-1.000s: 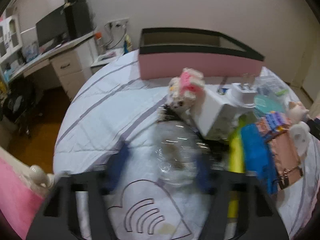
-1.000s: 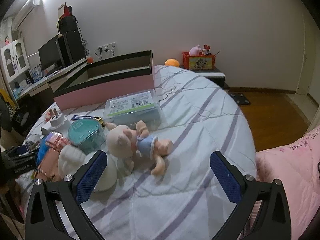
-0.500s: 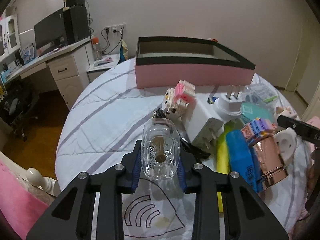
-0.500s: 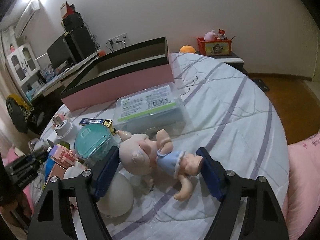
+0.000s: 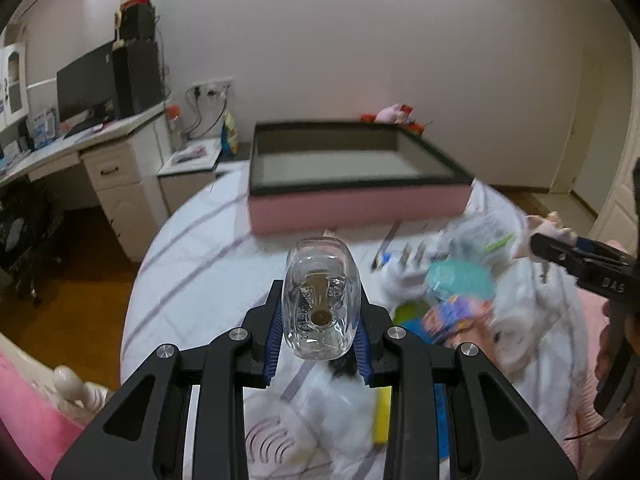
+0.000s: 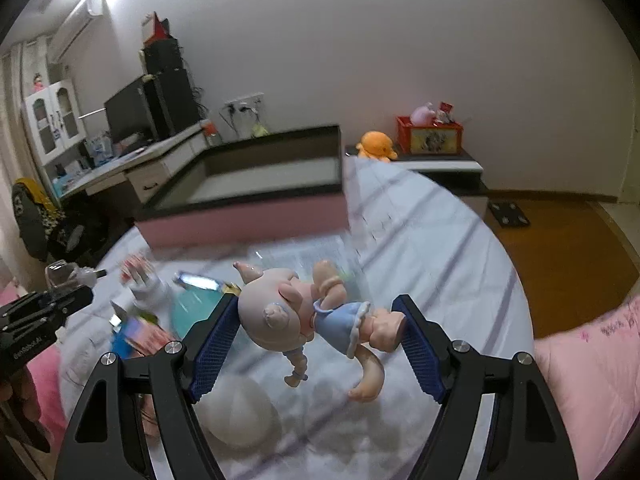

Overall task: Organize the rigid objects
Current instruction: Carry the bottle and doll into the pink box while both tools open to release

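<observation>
A clear glass jar [image 5: 320, 304] is clamped between the blue pads of my left gripper [image 5: 320, 320], lifted above the striped bed sheet [image 5: 192, 272]. My right gripper [image 6: 314, 316] is shut on a small doll [image 6: 272, 316] in a blue dress; its head presses the left pad, its feet the right pad, and it hangs above the bed. The open pink box [image 5: 356, 204] with a black rim stands on the bed beyond both grippers, also visible in the right wrist view as the pink box [image 6: 240, 220]. The right gripper [image 5: 560, 248] shows at the right edge of the left wrist view.
A blurred pile lies on the bed between the grippers: a teal lidded container [image 5: 460, 280], a white plug adapter [image 5: 404, 276], a clear plastic case [image 5: 480, 232] and a white round object [image 6: 240, 412]. A desk [image 5: 80, 148] stands left, a low cabinet [image 6: 440, 164] behind.
Both grippers closed, the left on the jar and the right on the doll, and both then rose with their objects off the bed.
</observation>
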`<state>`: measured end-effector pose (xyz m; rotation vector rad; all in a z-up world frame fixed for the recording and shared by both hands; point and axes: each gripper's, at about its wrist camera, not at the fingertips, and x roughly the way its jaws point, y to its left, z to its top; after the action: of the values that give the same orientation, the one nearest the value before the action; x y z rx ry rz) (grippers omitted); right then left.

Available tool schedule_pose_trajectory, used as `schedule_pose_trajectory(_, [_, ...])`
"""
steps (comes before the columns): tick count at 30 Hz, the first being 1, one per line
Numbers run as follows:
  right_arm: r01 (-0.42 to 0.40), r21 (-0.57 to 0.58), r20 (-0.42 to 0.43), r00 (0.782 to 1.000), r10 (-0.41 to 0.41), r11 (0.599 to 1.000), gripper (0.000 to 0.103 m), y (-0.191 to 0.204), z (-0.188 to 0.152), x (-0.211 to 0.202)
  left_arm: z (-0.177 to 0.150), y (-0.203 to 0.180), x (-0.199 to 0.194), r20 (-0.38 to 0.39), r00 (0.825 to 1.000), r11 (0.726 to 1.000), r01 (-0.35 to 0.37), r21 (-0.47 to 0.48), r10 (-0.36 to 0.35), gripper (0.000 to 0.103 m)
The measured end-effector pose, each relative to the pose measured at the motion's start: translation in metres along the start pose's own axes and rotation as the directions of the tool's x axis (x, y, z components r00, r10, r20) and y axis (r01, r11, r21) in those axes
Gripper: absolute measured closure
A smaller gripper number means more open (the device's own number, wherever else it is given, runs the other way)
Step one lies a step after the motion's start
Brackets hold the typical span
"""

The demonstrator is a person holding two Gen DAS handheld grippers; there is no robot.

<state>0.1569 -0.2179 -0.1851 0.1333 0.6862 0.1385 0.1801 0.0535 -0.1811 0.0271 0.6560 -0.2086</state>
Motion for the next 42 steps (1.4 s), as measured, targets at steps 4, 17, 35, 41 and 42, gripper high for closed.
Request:
schedule_pose_trajectory(4, [-0.035,-0.038,0.018,0.999,0.036,0.999,0.024,0.011,0.031,0.006,0.038,-0.011,0.004,0.046,0.999,0.998,0.014,0.053,-0.016,0.072])
schedule_pose_trajectory(17, [-0.066,-0.101,-0.138,0.989,0.051,0.993,0.024,0.050,0.125,0.139,0.134,-0.007,0.134,-0.104,0.994,0.994,0.056,0.098,-0.045,0.072])
schedule_pose_trajectory(35, [-0.033,-0.079,-0.109,0.994,0.024,0.996,0.011,0.051,0.130,0.129,0.124,0.019,0.109,-0.025,0.995,0.995,-0.091,0.041,0.092,0.010])
schedule_pose_trajectory(41, [-0.010,-0.132,0.131,0.991,0.027,0.991,0.000,0.062,0.112,0.009,0.100,0.004,-0.003,0.226,0.959,0.985,-0.172,-0.011,0.170,0.000])
schedule_pose_trajectory(42, [-0.002,-0.135,0.161,0.987,0.024,0.991,0.000,0.065,0.107,-0.007,0.094,0.002,-0.021,0.257,0.950,0.984,-0.176,-0.020,0.175,0.000])
